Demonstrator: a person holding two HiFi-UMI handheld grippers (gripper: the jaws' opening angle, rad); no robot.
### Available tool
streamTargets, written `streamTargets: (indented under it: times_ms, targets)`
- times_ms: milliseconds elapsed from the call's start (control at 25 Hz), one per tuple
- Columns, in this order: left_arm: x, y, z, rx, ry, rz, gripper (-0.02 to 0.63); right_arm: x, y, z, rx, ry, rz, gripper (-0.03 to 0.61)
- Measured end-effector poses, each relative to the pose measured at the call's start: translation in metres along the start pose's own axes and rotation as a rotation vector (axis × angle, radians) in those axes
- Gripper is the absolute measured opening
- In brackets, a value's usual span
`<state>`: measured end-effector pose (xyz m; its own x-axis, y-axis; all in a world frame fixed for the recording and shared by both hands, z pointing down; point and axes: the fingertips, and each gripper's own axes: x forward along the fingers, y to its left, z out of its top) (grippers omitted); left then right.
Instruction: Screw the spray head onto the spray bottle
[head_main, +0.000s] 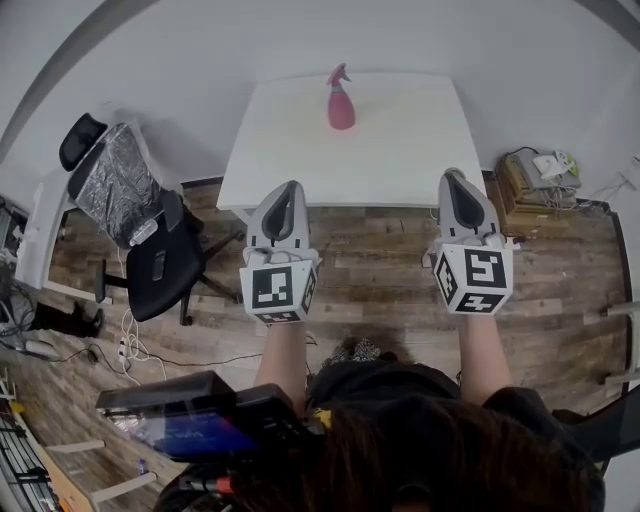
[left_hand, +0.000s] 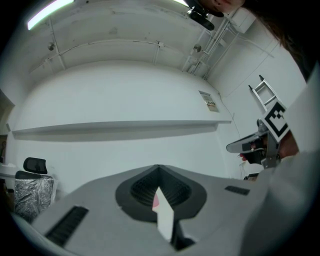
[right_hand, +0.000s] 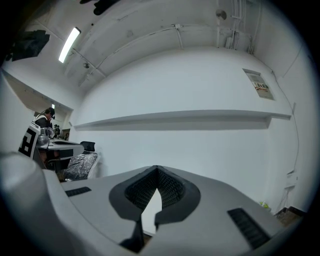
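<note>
A pink spray bottle (head_main: 341, 104) stands upright near the far edge of a white table (head_main: 400, 150), with its pink spray head (head_main: 338, 73) on top. My left gripper (head_main: 290, 192) and right gripper (head_main: 455, 178) hover side by side over the floor, short of the table's near edge and well apart from the bottle. Both are shut with nothing held. In the left gripper view the left gripper (left_hand: 159, 169) has its jaws together, and a sliver of the pink bottle (left_hand: 155, 201) shows through the slit below them. The right gripper (right_hand: 157, 170) in its own view faces a white wall, jaws together.
A black office chair (head_main: 160, 262) and a chair covered in silver foil (head_main: 112, 185) stand to the left of the table. Stacked boxes and a device (head_main: 540, 180) sit on the floor at the right. Cables (head_main: 140, 350) lie on the wooden floor.
</note>
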<state>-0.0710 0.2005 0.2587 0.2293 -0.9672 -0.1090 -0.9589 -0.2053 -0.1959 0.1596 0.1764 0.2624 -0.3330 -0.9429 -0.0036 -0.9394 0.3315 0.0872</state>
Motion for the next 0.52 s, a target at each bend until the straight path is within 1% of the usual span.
streamTargets:
  times_ms: [240, 520]
  targets:
    - [0.004, -0.002, -0.004, -0.01, 0.004, -0.005, 0.002, -0.002, -0.006, 0.0, -0.01, -0.004, -0.015, 0.005]
    - [0.008, -0.011, 0.0, -0.008, 0.003, -0.009, 0.002, -0.006, -0.016, 0.001, -0.011, -0.006, -0.015, 0.005]
